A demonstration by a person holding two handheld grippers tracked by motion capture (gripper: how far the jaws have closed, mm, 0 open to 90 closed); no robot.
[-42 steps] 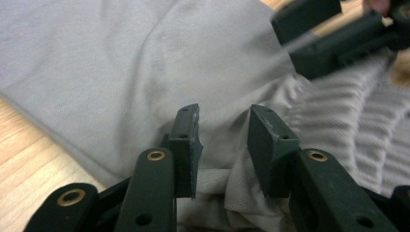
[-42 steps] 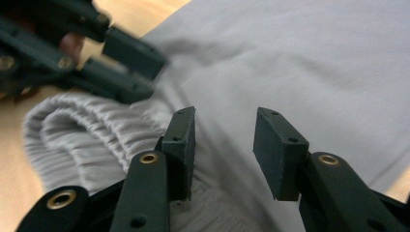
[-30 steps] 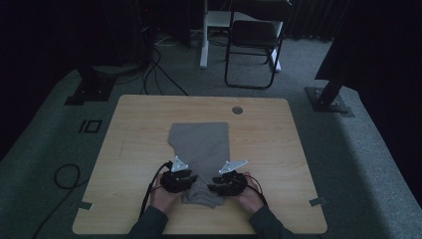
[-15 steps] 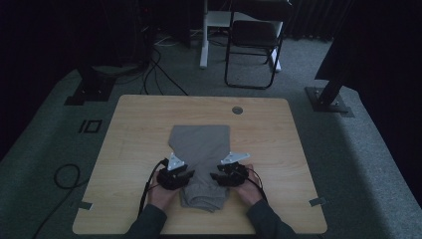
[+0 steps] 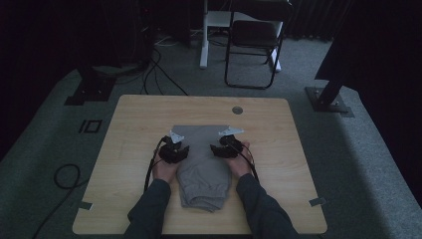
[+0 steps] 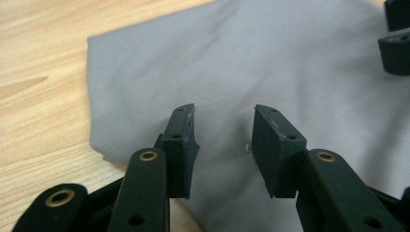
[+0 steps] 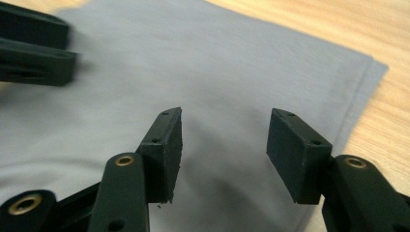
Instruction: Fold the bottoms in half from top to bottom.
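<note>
The left gripper (image 5: 175, 147) hovers over the grey garment's (image 5: 201, 169) left edge, jaws parted and empty. The garment lies folded on the wooden table (image 5: 129, 124). The right gripper (image 5: 226, 145) sits over its right edge; its jaws have just been opening, nothing between them.

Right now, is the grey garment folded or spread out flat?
Folded. The garment lies as a narrow stack on the table, with a doubled layer bunched at its near end and straight edges at the far end.
</note>
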